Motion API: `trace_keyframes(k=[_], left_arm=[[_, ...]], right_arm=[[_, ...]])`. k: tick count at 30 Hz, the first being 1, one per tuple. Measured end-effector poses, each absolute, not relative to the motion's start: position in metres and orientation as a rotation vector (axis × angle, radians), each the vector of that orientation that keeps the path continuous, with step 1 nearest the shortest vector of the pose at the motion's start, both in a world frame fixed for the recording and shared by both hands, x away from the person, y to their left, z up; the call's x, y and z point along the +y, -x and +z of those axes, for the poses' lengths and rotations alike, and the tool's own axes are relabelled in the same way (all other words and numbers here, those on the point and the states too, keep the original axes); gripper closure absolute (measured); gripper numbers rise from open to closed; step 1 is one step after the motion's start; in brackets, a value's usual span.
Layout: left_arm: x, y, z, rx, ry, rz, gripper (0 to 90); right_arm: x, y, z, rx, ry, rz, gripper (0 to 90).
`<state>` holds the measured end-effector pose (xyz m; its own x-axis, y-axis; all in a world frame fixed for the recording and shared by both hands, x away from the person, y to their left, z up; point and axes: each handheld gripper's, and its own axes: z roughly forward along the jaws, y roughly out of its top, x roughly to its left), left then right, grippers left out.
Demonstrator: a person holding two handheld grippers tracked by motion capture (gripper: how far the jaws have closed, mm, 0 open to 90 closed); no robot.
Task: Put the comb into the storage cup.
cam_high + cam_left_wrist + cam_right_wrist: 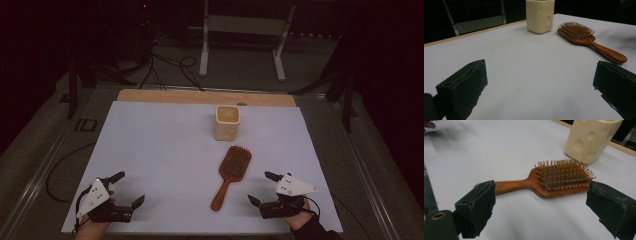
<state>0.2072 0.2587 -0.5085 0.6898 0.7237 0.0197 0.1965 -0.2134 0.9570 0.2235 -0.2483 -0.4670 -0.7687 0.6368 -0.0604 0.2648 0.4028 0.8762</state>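
Here the hairbrush [554, 180] lies just beyond the right claw's [540, 206] parted jaws.

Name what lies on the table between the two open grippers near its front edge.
In the high view, the handle end of the wooden paddle hairbrush reaches between the left gripper and right gripper; otherwise bare white table.

The hairbrush [544, 183] looks like reddish-brown wood with a glossy varnish, and its bristles look like thin wooden pins. The cup [590, 138] is cream, matt and dimpled. The desk [160, 150] has a smooth, matt pale covering, with bare wood along its far edge. The black jaws look matt and rough-edged.
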Motion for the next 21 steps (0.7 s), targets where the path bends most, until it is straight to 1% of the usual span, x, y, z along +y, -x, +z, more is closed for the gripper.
trace_keyframes(k=[12,21], left_arm=[[0.258,-0.207,-0.508,0.728,-1.756,0.567,0.0],[0.258,-0.206,-0.507,0.725,-1.746,0.571,0.0]], right_arm=[[-0.234,-0.235,-0.431,2.279,-0.68,1.338,8.7],[-0.211,-0.245,-0.41,2.294,-0.574,1.374,8.6]])
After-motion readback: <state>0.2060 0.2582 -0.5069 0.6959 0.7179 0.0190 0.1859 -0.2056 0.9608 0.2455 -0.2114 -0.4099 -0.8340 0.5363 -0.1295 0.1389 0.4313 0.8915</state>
